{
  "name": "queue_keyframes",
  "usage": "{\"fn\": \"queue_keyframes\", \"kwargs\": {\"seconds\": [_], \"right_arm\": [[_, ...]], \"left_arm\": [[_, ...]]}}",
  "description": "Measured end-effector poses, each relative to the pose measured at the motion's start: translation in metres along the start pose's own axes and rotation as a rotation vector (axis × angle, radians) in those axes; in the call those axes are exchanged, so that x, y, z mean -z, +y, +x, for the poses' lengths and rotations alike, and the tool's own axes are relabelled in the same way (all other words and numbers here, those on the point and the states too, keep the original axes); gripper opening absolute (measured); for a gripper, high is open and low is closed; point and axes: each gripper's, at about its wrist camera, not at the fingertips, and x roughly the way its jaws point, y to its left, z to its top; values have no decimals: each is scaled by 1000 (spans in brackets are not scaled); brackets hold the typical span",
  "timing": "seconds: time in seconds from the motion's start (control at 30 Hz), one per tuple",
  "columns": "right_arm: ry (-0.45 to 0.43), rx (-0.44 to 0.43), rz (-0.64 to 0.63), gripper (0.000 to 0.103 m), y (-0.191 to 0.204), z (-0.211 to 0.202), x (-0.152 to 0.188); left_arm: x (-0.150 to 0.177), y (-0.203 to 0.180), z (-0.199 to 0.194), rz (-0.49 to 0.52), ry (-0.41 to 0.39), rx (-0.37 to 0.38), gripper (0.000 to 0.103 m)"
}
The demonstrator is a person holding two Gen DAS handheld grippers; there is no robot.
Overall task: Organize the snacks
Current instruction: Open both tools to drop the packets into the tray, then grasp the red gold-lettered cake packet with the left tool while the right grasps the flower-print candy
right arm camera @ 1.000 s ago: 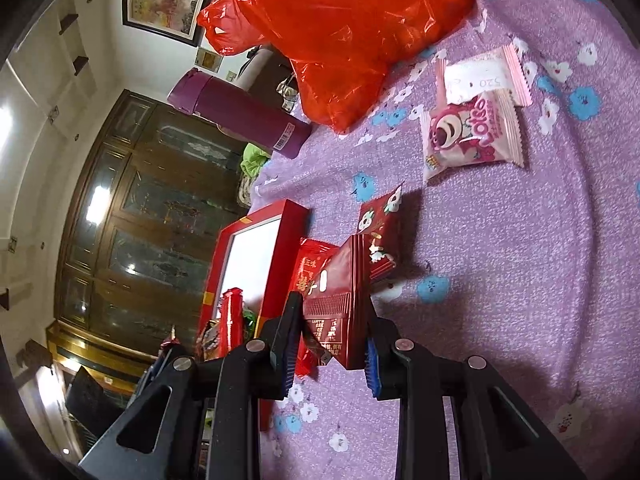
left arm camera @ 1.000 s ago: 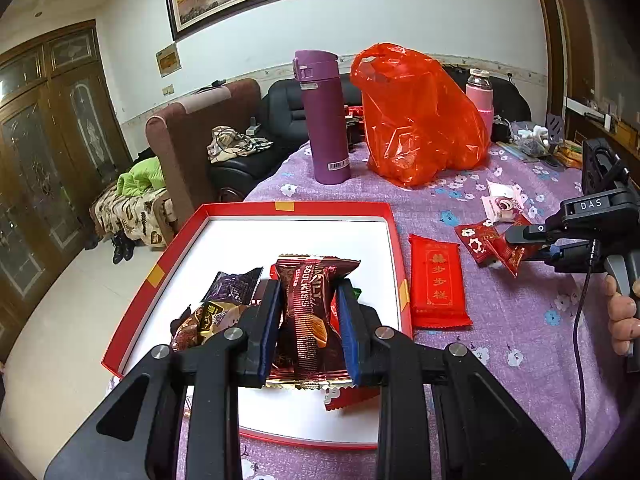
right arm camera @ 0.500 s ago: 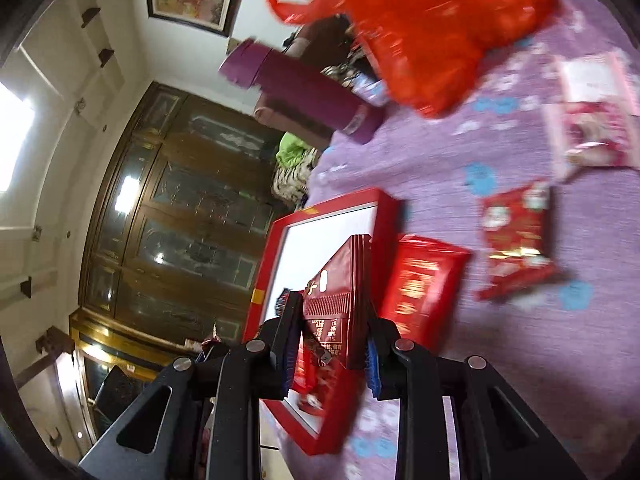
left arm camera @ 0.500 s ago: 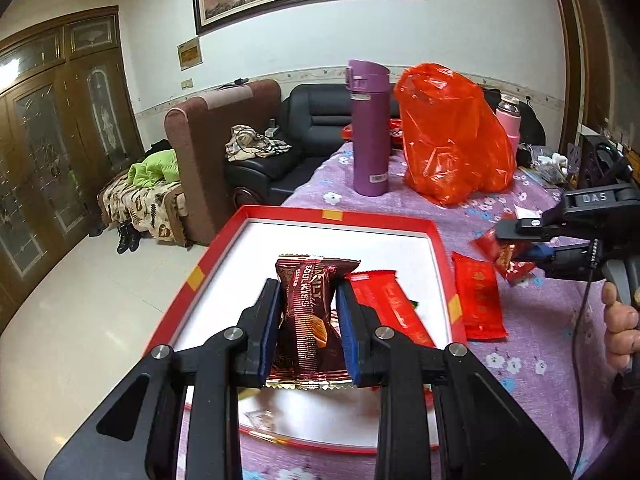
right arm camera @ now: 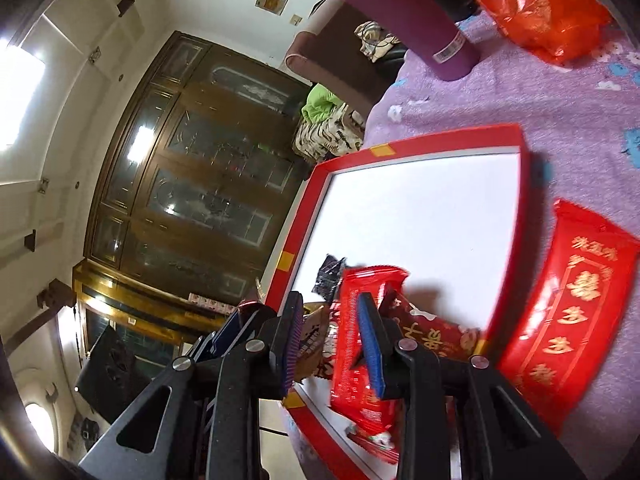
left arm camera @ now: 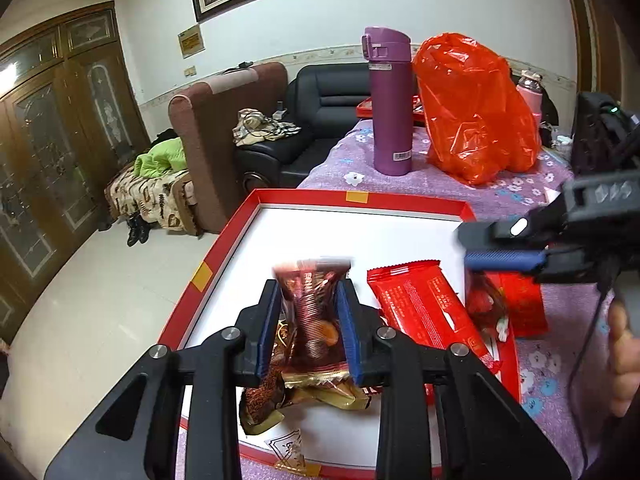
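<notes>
A red-rimmed white tray (left arm camera: 360, 198) (right arm camera: 440, 140) lies on the purple cloth. My left gripper (left arm camera: 308, 292) hangs over its near part. Its jaws are opening, and a blurred brown snack packet (left arm camera: 310, 312) sits loose between the pads. My right gripper (left arm camera: 468, 246) (right arm camera: 330, 304) reaches over the tray's right side. Its jaws are opening with nothing between them. A small dark red packet (left arm camera: 486, 308) (right arm camera: 428, 328) sits just below it by the rim. A long red packet (left arm camera: 424, 308) (right arm camera: 360, 352) and brown-gold packets (left arm camera: 260, 400) lie in the tray.
A flat red packet with gold characters (right arm camera: 568, 312) lies on the cloth right of the tray. Behind stand a purple flask (left arm camera: 390, 100), an orange-red plastic bag (left arm camera: 476, 108) and a pink bottle (left arm camera: 530, 92). A person's hand (left arm camera: 624, 360) holds the right gripper. The table's left edge drops to the floor.
The right gripper carried the dark red packet from the cloth to the tray's right side and let it go. The left gripper's pads have spread off the brown packet, which now blurs.
</notes>
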Motion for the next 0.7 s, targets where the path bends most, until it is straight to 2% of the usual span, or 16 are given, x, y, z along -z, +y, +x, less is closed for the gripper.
{"fn": "queue_keyframes", "kwargs": {"seconds": [0.03,0.07,0.1,0.2,0.27,0.37,0.4,0.43,0.5,0.57,0.63,0.7], "right_arm": [[-14,2,3,34,-2,-5,-1],[-40,9,4,38,-5,-14,-4],[-58,21,2,40,-6,-23,-6],[-170,121,-18,45,-14,-65,-15],[-292,267,-35,56,-24,-105,-21],[-428,485,-45,58,-47,-155,-25],[-450,513,-22,58,-58,-168,-27],[-467,521,10,58,-70,-179,-28],[-479,481,76,58,-94,-196,-32],[-500,407,117,58,-111,-205,-35],[-503,298,147,58,-124,-204,-41],[-484,217,157,58,-129,-200,-46]], "left_arm": [[-1,-1,0,0,2,-7,33],[-1,-2,-1,-1,1,-10,45],[-2,-2,-2,-5,-6,-16,49],[-7,-3,-11,-9,-48,-38,53],[-10,-8,-14,0,-54,-16,60],[-10,-24,-20,54,-58,34,60],[-11,-31,-21,75,-57,47,60],[-11,-41,-22,98,-53,72,60],[-12,-56,-23,124,-40,122,60],[-17,-76,-24,153,-28,195,60],[-23,-101,-22,203,-21,264,60],[-27,-120,-17,242,-10,283,60]]}}
